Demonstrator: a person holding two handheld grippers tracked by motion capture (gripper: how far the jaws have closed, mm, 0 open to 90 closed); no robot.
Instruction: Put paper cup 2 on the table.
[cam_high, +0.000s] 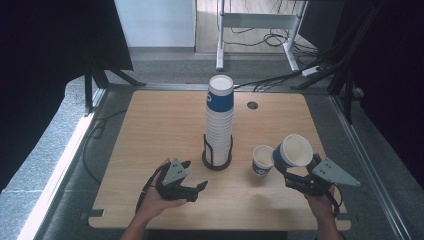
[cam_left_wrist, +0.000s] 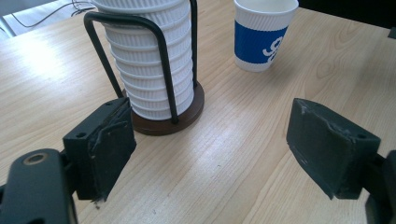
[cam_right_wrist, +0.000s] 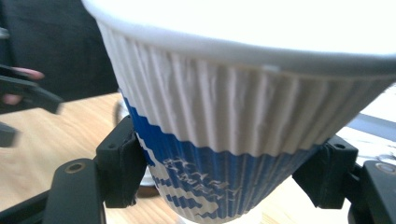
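Right gripper (cam_high: 296, 172) is clamped on a paper cup (cam_high: 292, 150), tilted and lifted off the table (cam_high: 150, 130), just right of a 2nd cup (cam_high: 262, 160) standing upright. Left gripper (cam_high: 192, 187) sits w/ jaws apart, nothing in them, near the cup stack (cam_high: 219, 117) in its wire holder (cam_high: 217, 155). Imo bring the held cup upright before lowering, keep the squeeze light so the ribbed wall doesn't crush, and leave a gap to the other cup. Blue band has white print, prob a logo, can't read it

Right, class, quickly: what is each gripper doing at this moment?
Left gripper: open, nothing between its jaws, resting low over the table.
Right gripper: shut on a blue and white paper cup, held off the table.
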